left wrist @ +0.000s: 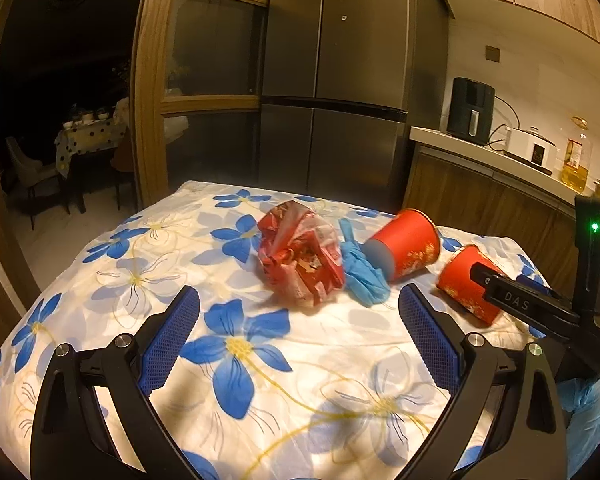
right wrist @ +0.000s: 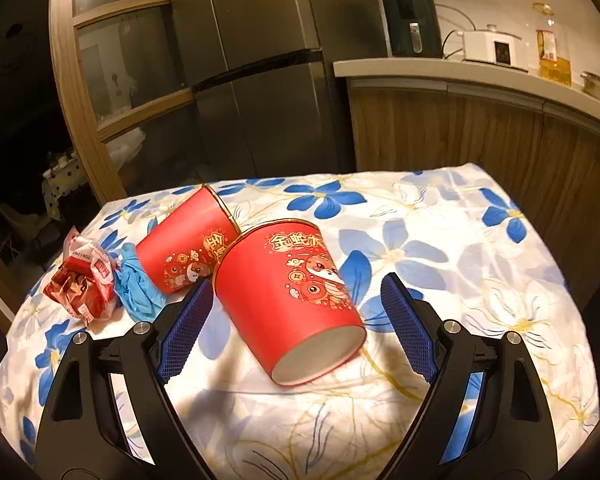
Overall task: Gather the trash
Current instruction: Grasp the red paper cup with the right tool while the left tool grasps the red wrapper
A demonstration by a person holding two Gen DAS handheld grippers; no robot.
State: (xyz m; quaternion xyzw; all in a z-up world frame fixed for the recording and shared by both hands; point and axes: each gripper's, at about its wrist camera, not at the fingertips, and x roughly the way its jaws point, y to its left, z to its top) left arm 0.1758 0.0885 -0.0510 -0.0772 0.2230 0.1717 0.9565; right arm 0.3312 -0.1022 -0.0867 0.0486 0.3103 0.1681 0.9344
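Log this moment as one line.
left hand-held gripper: open, empty | right hand-held gripper: open, astride near red paper cup | cup: lying on floral cloth

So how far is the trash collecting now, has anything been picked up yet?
Nothing looks collected yet. The wrapper bundle, blue glove and both red cups lie on the floral cloth. In hand: nothing; the right gripper is open around the near cup, not gripping it, and the left gripper is open before the wrapper bundle. All four pieces are left. No bin is visible.

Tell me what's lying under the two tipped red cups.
Both red cups lie on the flowered cloth. The farther cup rests against a blue glove; what's beneath the cloth is hidden.
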